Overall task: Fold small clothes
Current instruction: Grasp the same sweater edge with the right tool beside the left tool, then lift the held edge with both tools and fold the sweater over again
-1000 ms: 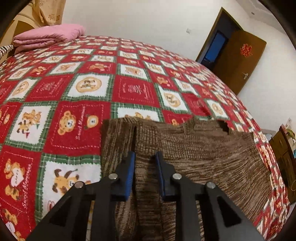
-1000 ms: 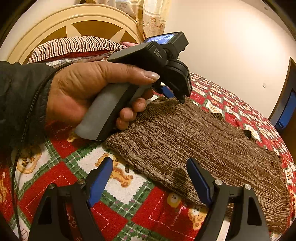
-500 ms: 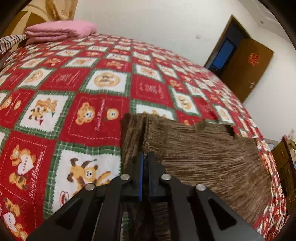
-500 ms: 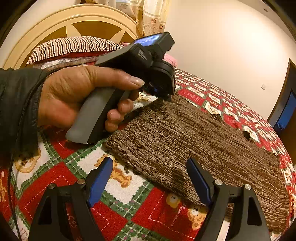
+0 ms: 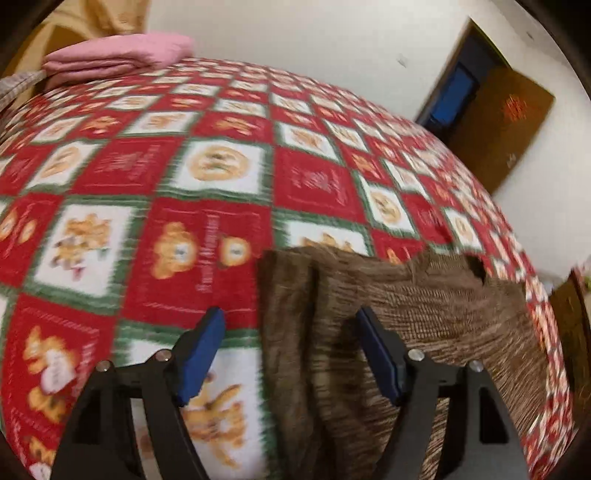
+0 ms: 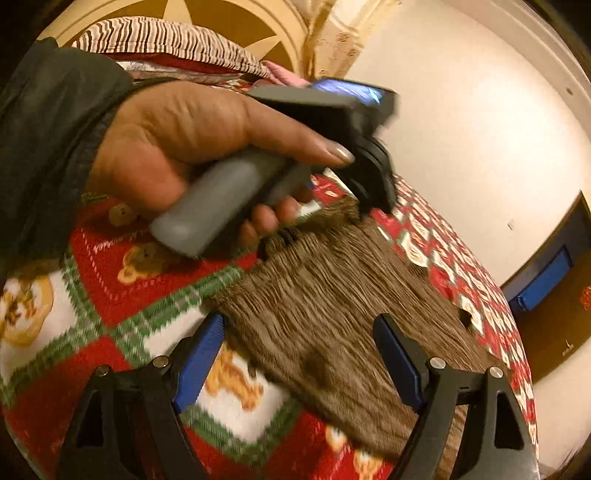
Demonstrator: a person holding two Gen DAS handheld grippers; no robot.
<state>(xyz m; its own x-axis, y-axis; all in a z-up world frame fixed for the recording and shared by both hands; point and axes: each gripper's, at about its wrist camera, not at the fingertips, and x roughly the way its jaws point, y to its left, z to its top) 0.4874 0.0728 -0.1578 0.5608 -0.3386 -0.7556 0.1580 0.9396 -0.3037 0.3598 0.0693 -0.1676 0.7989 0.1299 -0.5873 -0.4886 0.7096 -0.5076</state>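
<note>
A brown knitted garment (image 5: 424,314) lies flat on the red checked bear bedspread (image 5: 147,166), its left side folded over into a narrow strip. My left gripper (image 5: 291,317) hovers over that strip with its jaws opening wide; the knit lies under the gap and the pads press on nothing. My right gripper (image 6: 300,325) stands open above the garment's (image 6: 332,295) near corner, with cloth below it and nothing pinched. In the right wrist view a person's hand (image 6: 184,140) holds the left tool at the garment's far corner.
A folded pink blanket (image 5: 122,55) lies at the far corner of the bed. A striped pillow (image 6: 166,40) rests against the wooden headboard (image 6: 221,22). A brown door (image 5: 498,122) stands open past the bed's far side.
The left jaws closed on the folded strip half a second ago and have now sprung wide apart, letting it go. The right gripper shifted and rolled a little, still open.
</note>
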